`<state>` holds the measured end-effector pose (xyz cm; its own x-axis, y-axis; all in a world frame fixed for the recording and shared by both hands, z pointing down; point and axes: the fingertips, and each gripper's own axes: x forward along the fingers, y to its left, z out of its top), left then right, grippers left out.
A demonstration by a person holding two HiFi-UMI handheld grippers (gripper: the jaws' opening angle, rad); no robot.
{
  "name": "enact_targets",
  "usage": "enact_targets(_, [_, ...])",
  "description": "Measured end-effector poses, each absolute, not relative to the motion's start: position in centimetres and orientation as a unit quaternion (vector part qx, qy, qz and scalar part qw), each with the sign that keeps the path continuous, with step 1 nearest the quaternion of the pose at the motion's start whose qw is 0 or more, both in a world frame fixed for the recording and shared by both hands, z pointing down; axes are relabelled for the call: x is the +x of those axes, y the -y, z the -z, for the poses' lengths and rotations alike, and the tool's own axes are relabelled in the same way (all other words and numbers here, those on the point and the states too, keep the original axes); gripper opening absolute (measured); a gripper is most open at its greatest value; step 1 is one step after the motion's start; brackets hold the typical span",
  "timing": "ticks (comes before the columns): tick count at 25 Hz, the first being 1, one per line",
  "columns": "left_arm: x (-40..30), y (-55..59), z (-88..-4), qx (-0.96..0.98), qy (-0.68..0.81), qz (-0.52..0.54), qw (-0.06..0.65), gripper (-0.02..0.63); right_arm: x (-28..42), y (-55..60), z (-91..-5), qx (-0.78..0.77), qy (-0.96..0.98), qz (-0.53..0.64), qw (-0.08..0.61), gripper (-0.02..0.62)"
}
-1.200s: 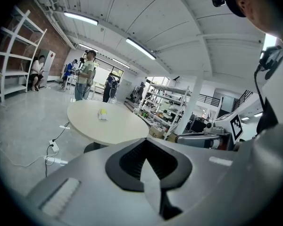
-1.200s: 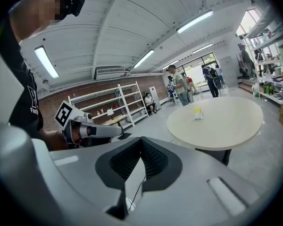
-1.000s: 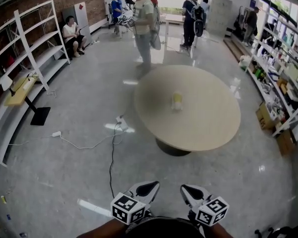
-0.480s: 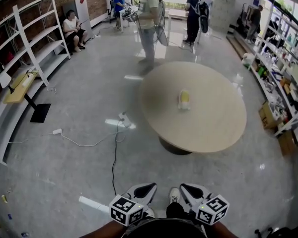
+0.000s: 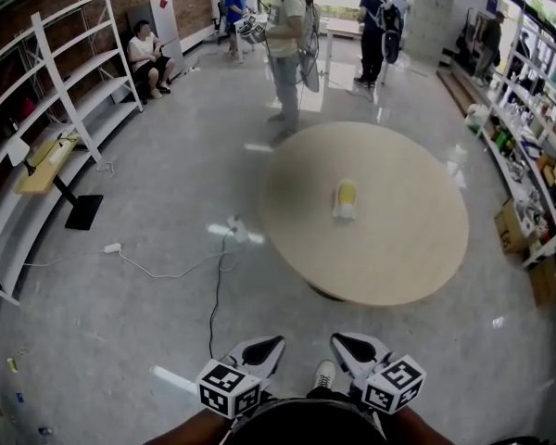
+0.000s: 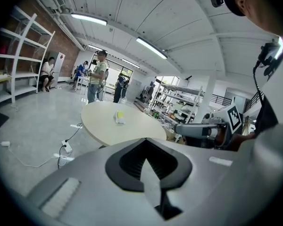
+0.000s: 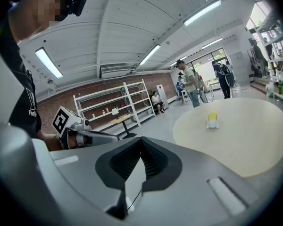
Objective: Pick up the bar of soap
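Item: bar of soap, yellow and white, lying flat.
Location: near the middle of the round tabletop; nothing else shows on that surface.
Separation: soap well apart from both grippers, with open floor between the person and the table's near edge.
Left gripper: fingers closed together with nothing between them. It is held low, close to the body, and points toward the table.
Right gripper: fingers closed together, empty. It sits just beside the left one and points the same way.
Floor items: power strip with cables trailing to the left of the table.
Surroundings: white shelving along the brick wall at left; standing people beyond the table's far side; a seated person by the wall.
Task status: approach only. The soap is untouched, and no reach, grasp or lift has been made.
Remaining (judged): close the gap to the table, open one gripper's fingers, set them either side of the soap, shut on it and lift.
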<state>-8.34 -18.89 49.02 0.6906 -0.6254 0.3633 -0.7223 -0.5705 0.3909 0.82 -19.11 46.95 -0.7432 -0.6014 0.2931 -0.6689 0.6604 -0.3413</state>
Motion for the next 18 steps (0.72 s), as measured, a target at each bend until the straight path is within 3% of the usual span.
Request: enact_targets(18, [6.5, 30.9, -46.6, 0.889, 0.385, -0.097, 0.228, 0.007, 19.9, 30.9, -48.7, 0.393, 0.887, -0.234, 0.065, 0.006])
